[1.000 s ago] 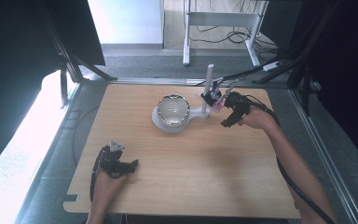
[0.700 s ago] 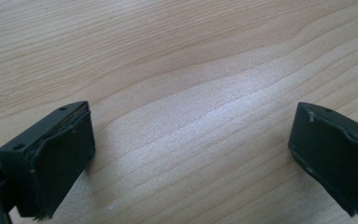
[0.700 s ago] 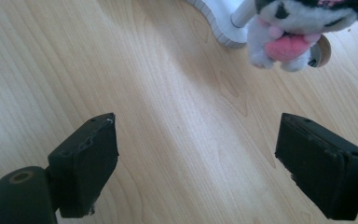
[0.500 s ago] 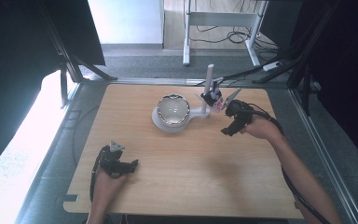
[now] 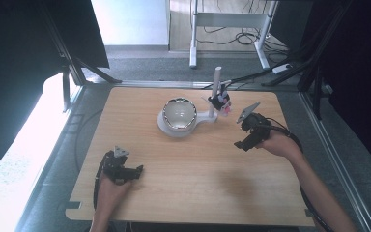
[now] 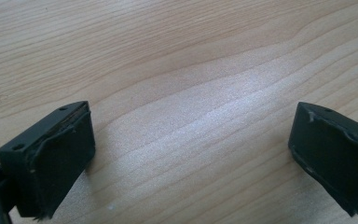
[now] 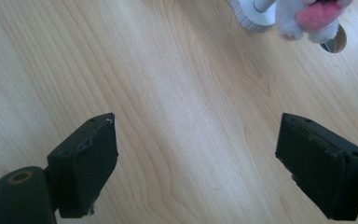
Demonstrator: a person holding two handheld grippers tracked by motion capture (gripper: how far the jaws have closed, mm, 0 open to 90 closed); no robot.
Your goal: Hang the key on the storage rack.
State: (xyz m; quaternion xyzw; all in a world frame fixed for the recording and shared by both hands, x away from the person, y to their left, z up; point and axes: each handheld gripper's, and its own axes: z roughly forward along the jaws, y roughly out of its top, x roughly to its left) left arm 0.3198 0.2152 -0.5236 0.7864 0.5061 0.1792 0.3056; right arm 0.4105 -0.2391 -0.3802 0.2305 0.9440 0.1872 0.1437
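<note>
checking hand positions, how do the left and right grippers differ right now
The left gripper sits near the table's front edge, far from the stand; the right gripper is by the right side, closer to the stand. The right gripper view catches a plush toy; the left gripper view shows bare wood. Both stand open with nothing between the jaws.

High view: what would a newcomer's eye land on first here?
Probably the white stand with its shiny round bowl at the table's far middle, with a small plush toy hanging on its upright post. Next, the two black grippers: the right gripper open beside the stand, and the left gripper open near the front edge.
</note>
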